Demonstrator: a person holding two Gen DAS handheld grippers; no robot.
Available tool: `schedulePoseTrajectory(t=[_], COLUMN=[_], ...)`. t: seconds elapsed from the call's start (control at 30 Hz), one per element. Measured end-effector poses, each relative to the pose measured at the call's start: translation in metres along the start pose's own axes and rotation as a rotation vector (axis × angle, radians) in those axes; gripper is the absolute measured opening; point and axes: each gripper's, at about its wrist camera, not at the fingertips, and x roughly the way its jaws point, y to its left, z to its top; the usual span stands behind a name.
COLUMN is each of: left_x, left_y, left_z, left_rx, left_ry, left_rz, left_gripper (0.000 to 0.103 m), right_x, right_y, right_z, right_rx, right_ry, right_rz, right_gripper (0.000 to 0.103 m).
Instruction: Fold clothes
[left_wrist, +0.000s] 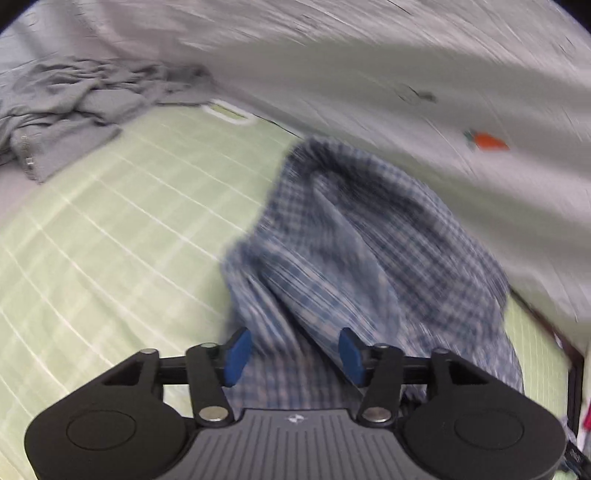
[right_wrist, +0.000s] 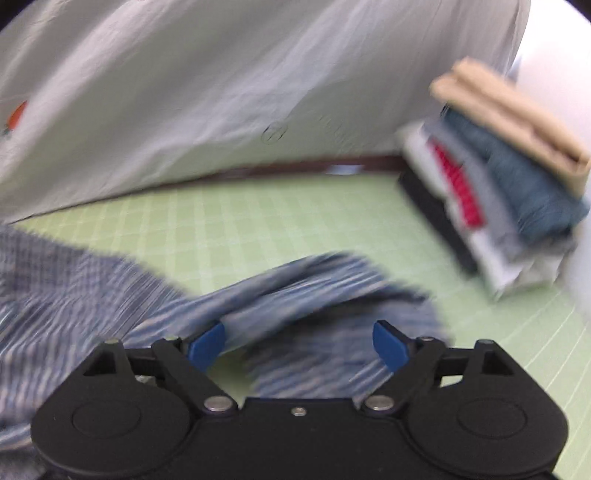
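A blue-and-white checked garment (left_wrist: 369, 236) lies bunched on the green gridded mat (left_wrist: 110, 240), blurred by motion. My left gripper (left_wrist: 293, 350) hovers over its near end, and the blue pads (left_wrist: 236, 354) stand apart without pressing the cloth. In the right wrist view the same checked garment (right_wrist: 288, 288) stretches from the left edge to under my right gripper (right_wrist: 297, 341). Its pads (right_wrist: 388, 345) stand wide apart and nothing is pinched between them.
A crumpled grey garment (left_wrist: 66, 110) lies at the mat's far left. A pale grey sheet with a small orange print (left_wrist: 487, 142) rises behind. A stack of folded clothes (right_wrist: 498, 177) stands at the right on the mat (right_wrist: 258, 221). A dark frame edge (right_wrist: 314, 166) runs behind it.
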Motion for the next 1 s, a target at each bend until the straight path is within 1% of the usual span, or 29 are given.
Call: schedulePoseTrajectory(t=[0.07,0.13,0.2,0.27,0.3,0.37,0.4,0.47,0.6,0.67,0.73,0.77,0.8,0.83,0.87,0.9,0.93,1.0], left_x=[0.008,0.018,0.026,0.034,0.036,0.038,0.035,0.029,-0.005,-0.022,-0.033,-0.037,-0.040,-0.043,-0.044,-0.044,-0.043,-0.039], left_y=[-0.015,-0.030,-0.041,-0.049,-0.050,-0.045,-0.039,-0.027,0.011,0.037,0.064,0.076,0.087,0.097,0.104,0.108,0.108,0.106], left_z=[-0.009,-0.017,-0.021,-0.024,-0.024,-0.018,-0.013,-0.003,0.026,0.045,0.061,0.066,0.072,0.074,0.073,0.069,0.061,0.045], left_rx=[0.008,0.015,0.054,0.088,0.092,0.081,0.068,0.048,0.030,-0.003,-0.040,-0.071,-0.103,-0.132,-0.160,-0.178,-0.180,-0.178], left_ry=[0.026,0.049,0.057,0.050,0.046,0.043,0.037,0.018,-0.101,-0.170,-0.230,-0.246,-0.262,-0.269,-0.260,-0.247,-0.230,-0.191], left_rz=[-0.026,-0.050,-0.054,-0.030,-0.007,0.020,0.016,0.010,0.071,0.147,0.255,0.310,0.365,0.403,0.412,0.412,0.395,0.361], left_gripper=[0.058,0.065,0.066,0.066,0.063,0.034,0.004,0.004,0.004,0.004,0.005,0.007,0.013,0.016,0.019,0.027,0.036,0.042], right_x=[-0.003,-0.006,-0.010,-0.013,-0.015,-0.016,-0.017,-0.019,-0.020,-0.021,-0.022,-0.022,-0.023,-0.024,-0.025,-0.026,-0.028,-0.032], right_y=[0.008,0.016,0.018,0.019,0.020,0.021,0.021,0.023,0.027,0.030,0.034,0.036,0.038,0.041,0.043,0.046,0.049,0.055], right_z=[-0.010,-0.021,-0.026,-0.030,-0.032,-0.034,-0.034,-0.035,-0.036,-0.037,-0.038,-0.039,-0.040,-0.040,-0.040,-0.041,-0.041,-0.042], right_rx=[-0.028,-0.058,-0.060,-0.060,-0.060,-0.077,-0.082,-0.088,-0.099,-0.106,-0.125,-0.134,-0.141,-0.147,-0.154,-0.160,-0.167,-0.178], right_ry=[0.018,0.034,0.042,0.048,0.050,0.049,0.046,0.041,0.045,0.048,0.047,0.047,0.047,0.046,0.046,0.044,0.041,0.035], right_rz=[0.014,0.026,0.036,0.051,0.059,0.063,0.063,0.063,0.063,0.063,0.069,0.074,0.077,0.081,0.085,0.091,0.097,0.120], right_gripper=[0.089,0.089,0.090,0.090,0.090,0.090,0.090,0.090,0.090,0.090,0.090,0.090,0.090,0.090,0.090,0.090,0.090,0.090])
